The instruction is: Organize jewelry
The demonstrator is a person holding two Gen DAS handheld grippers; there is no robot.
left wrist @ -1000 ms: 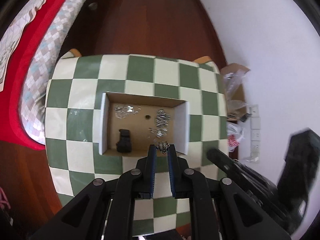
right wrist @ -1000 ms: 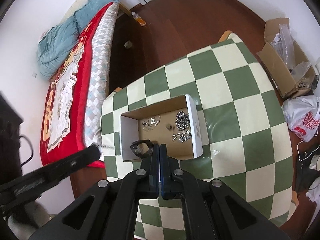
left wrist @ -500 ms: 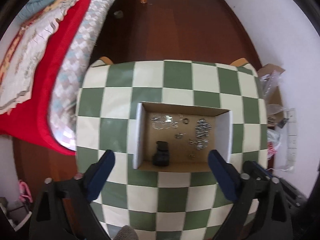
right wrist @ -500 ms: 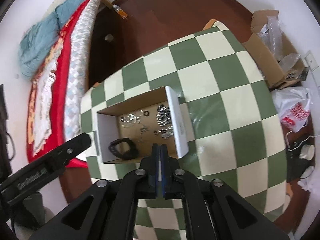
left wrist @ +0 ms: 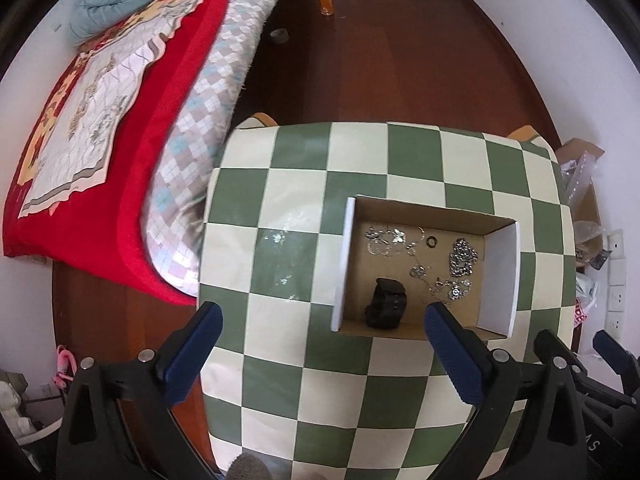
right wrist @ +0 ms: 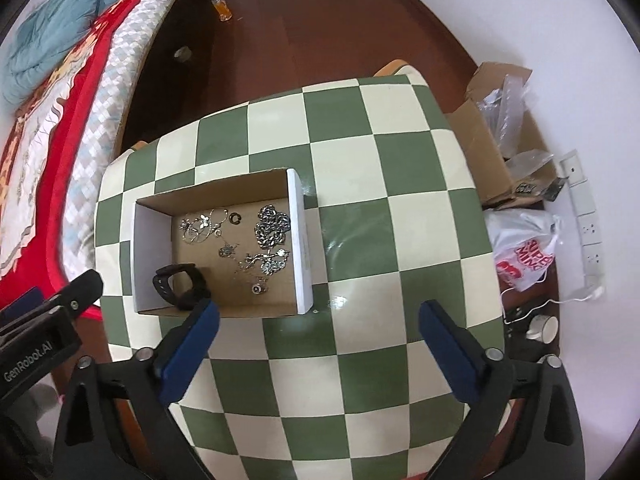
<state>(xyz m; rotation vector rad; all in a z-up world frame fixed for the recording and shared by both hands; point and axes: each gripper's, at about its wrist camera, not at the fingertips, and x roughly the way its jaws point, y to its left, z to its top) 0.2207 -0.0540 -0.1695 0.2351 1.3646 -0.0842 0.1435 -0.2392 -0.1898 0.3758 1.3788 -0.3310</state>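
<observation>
Left view: left claw (left wrist: 320,348) hanging spread, pinching nothing, over tabletop (left wrist: 280,184); jewelry (left wrist: 440,256) and watch (left wrist: 386,304) lying loose inside box (left wrist: 500,276), likely gathered there for keeping

Right view: right claw (right wrist: 316,344) opening, nothing between pads, hovering just beside box (right wrist: 300,240); chains (right wrist: 272,228) sitting inside

Checkered green-and-cream desk (right wrist: 360,380) bare around the open-topped cardboard box (right wrist: 298,240); its upright walls bar sideways entry. Silver chains (right wrist: 272,228) and black watch (right wrist: 180,286) crowd its floor.
</observation>
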